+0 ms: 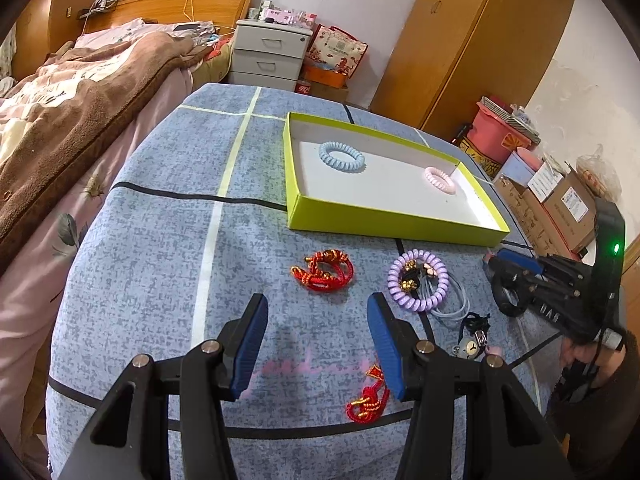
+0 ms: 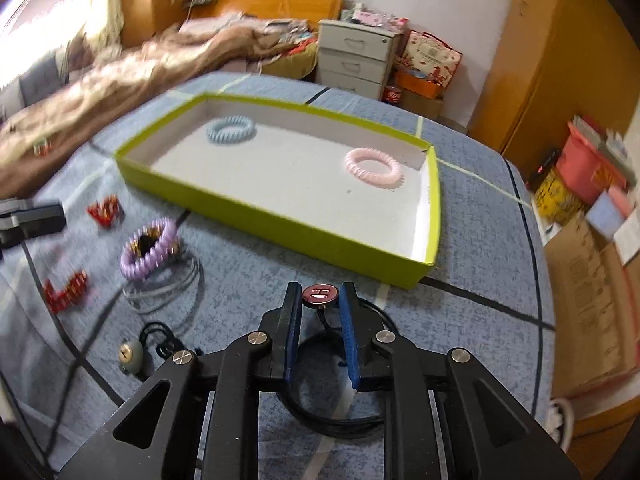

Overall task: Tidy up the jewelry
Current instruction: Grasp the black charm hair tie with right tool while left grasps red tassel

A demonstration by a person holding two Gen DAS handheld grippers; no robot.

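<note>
Right gripper point(image 2: 320, 300) clamped on round metal charm point(image 2: 319, 294) of black cord point(image 2: 332, 420), near the tray point(image 2: 280, 224). Probably light, limp, slippery; best pinched at the charm. Left gripper point(image 1: 318, 312) spread apart, empty.

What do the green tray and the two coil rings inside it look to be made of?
The green tray looks like matte cardboard: thin folded walls, plain white inside. The blue coil ring and the pink coil ring look like smooth, slightly glossy plastic, judging by their spiral telephone-cord ridges; whether they are soft or rigid cannot be told.
</note>
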